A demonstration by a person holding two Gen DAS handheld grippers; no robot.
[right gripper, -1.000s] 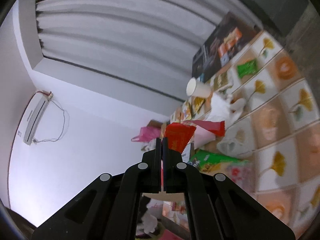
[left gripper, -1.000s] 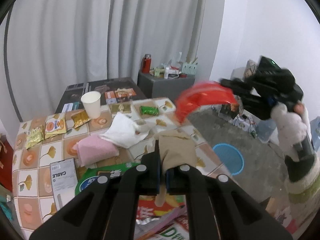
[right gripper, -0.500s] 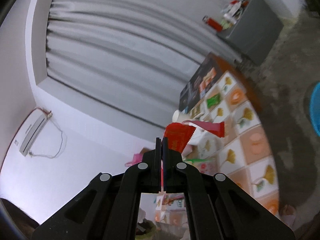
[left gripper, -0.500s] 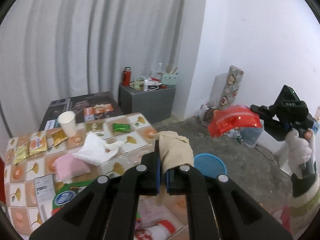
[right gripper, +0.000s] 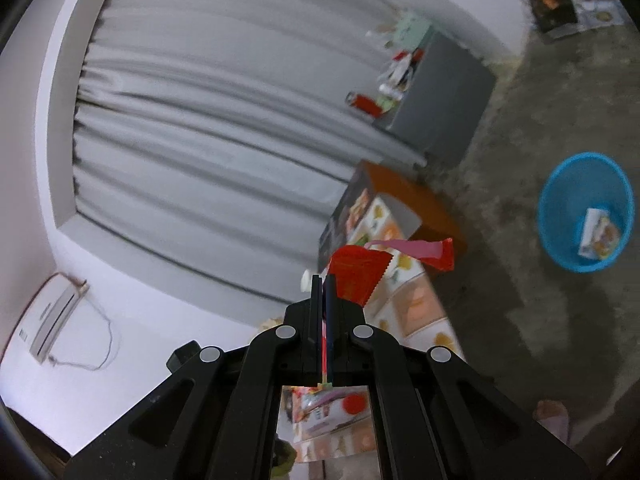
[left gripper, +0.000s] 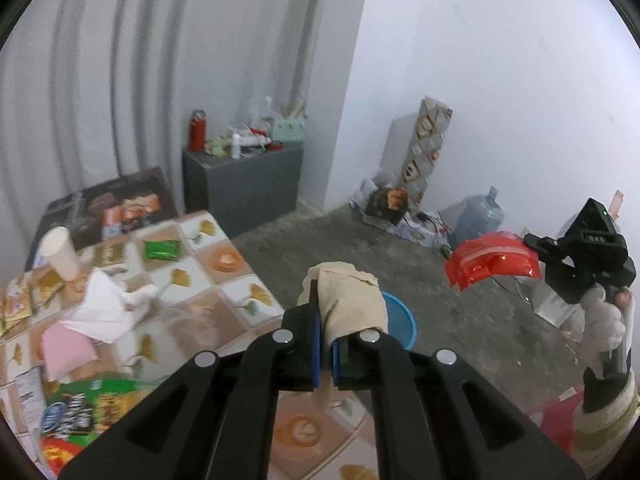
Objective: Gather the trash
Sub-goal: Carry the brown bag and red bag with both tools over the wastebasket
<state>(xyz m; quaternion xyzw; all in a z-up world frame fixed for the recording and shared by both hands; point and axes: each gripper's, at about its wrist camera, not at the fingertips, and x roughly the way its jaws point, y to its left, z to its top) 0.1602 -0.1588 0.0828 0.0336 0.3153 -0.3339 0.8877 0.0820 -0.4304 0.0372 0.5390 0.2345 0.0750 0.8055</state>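
**Both grippers carrying trash away from the tabletop**

The left gripper (left gripper: 325,344) is gripping a crumpled tan paper wad (left gripper: 350,300), its jaws clenched on the wad's lower edge at lower centre of the left wrist view. Just behind the wad, the blue basket (left gripper: 402,326) is showing on the floor. At right of that frame, the right gripper (left gripper: 538,250), held by a white-gloved hand (left gripper: 604,316), is pinching a red wrapper (left gripper: 494,262) between fully closed jaws. In the right wrist view the same red wrapper (right gripper: 360,276) is fanning out beyond the fingertips, and the blue basket (right gripper: 560,208), at right, is holding a small carton (right gripper: 598,234). Compared with a second ago, the tabletop (left gripper: 228,258) is lying farther left in the frame, and the red wrapper is sitting lower and farther right.
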